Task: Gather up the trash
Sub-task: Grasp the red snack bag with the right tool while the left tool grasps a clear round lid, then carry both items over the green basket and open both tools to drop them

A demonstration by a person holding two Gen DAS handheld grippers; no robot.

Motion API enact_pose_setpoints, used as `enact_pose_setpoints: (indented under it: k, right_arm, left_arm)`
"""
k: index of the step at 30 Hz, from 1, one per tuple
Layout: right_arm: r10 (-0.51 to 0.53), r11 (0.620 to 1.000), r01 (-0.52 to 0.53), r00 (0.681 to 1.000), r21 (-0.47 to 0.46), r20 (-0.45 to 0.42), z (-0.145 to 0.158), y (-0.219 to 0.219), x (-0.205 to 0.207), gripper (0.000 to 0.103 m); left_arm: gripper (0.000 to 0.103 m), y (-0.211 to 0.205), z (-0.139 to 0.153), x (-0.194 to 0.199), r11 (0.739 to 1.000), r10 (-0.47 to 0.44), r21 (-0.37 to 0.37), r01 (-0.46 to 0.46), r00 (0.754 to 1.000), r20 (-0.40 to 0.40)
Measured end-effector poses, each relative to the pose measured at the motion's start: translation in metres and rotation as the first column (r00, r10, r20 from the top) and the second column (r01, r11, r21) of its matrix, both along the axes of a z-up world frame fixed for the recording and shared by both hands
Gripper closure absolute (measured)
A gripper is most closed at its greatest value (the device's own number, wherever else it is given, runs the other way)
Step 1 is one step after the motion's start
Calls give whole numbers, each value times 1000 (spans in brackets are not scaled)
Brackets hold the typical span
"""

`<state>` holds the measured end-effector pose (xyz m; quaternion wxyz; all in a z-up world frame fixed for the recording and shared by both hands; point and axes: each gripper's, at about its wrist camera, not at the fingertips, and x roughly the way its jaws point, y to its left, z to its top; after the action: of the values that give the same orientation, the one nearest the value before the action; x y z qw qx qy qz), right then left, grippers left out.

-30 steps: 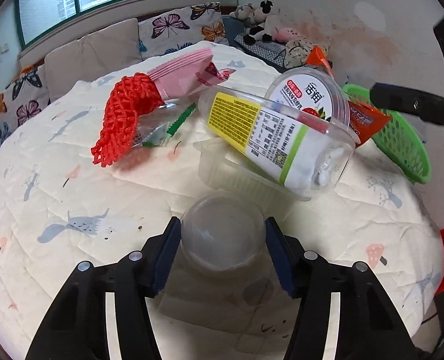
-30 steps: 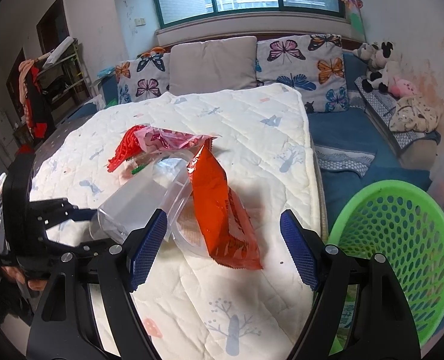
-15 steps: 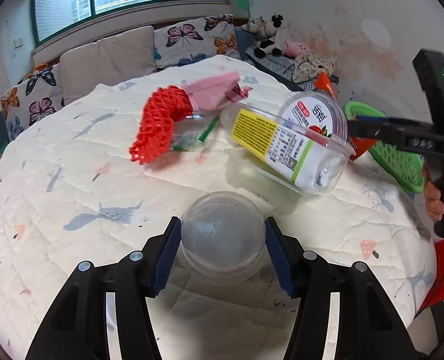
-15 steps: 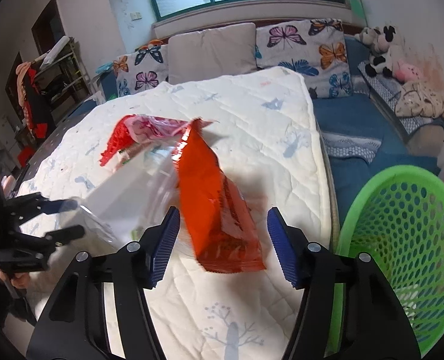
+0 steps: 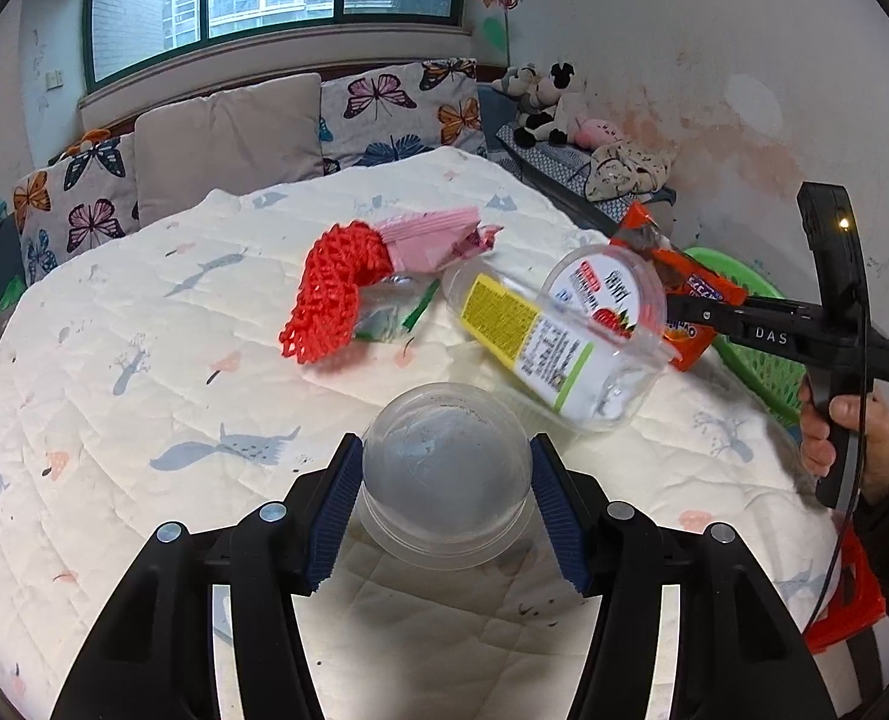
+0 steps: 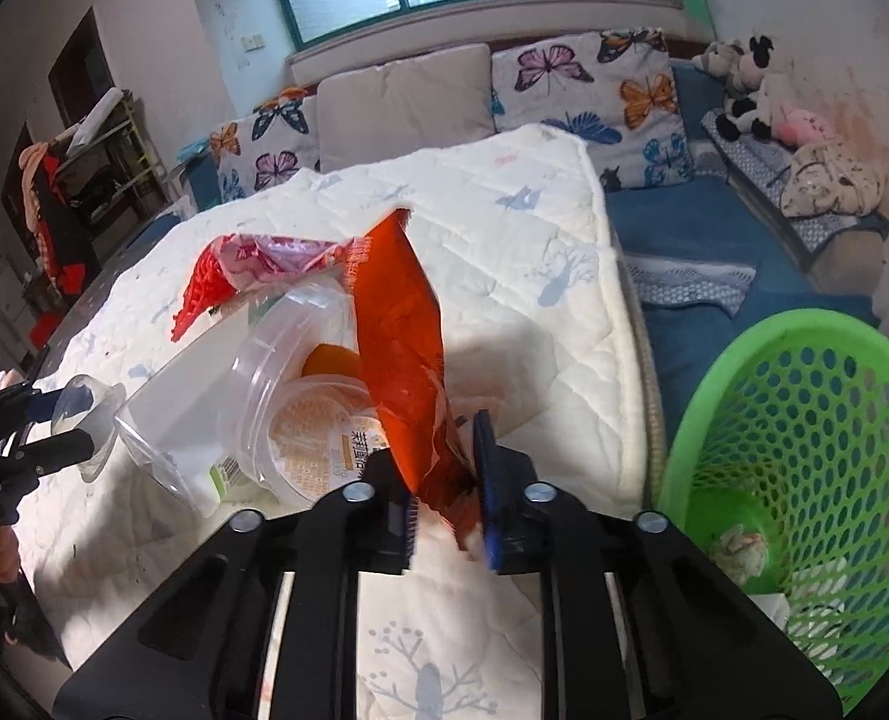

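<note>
My left gripper (image 5: 446,495) is shut on a clear plastic cup (image 5: 446,468), held above the white quilt (image 5: 144,420). My right gripper (image 6: 448,498) is shut on the lower end of an orange snack wrapper (image 6: 402,354), which stands up from the quilt; it also shows in the left wrist view (image 5: 678,294). A clear labelled tub (image 5: 552,336) lies tilted on the quilt, with a round clear lidded container (image 6: 300,402) beside it. A red mesh net (image 5: 330,294) and a pink wrapper (image 5: 432,234) lie behind. The green basket (image 6: 804,420) stands right of the bed.
Butterfly and grey pillows (image 5: 228,138) line the back under the window. Plush toys (image 6: 744,90) sit on a blue mattress (image 6: 714,252) to the right. A clothes rack (image 6: 54,198) stands at far left. Some trash lies in the basket.
My right gripper has closed on the orange wrapper and raised it upright. My left gripper has lifted the clear cup up and back from the pile.
</note>
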<state>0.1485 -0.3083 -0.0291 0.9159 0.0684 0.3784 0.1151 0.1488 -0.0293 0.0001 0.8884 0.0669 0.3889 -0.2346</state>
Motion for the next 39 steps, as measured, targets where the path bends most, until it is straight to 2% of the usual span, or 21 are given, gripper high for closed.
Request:
enact_pose_setpoints:
  k: [8,14,25,31,34,36,39]
  right_arm:
    - [-38,999,38,998,-12,43,16,-12,-24,93]
    - [-90,995,92,994,-32,56,23,-35,-50,93]
    - [-224,970,225,974,-93,18,16,-100,-82,90]
    - [-277,958,275,961,-88,-11,5,-134,-92,89]
    - [-296,953,294,955,-76,-22,1,-148,-97,80]
    - [-308,950,306,951,-70,-20,0,-155,-101,65]
    - [-322,945,321,947,-66,-13,0,-165,-109,57]
  left_arm:
    - [48,-17,22,-9,999,-39,-36,40,999,31]
    - [48,-47,38,-10,993,-107,-52,110,992,59]
    - [48,-139,44,-6,965,-249,-71,252,967,50]
    - [48,-190,38,-2,950,-303,-65,304,953,23]
    - [48,-210,34,-2,945,-323,-57,323,946,13]
    - [48,-223,32,-2,940,-337,-52,337,942,6]
    - [48,-243,27,-2,933,-357,-45,356,934,-8]
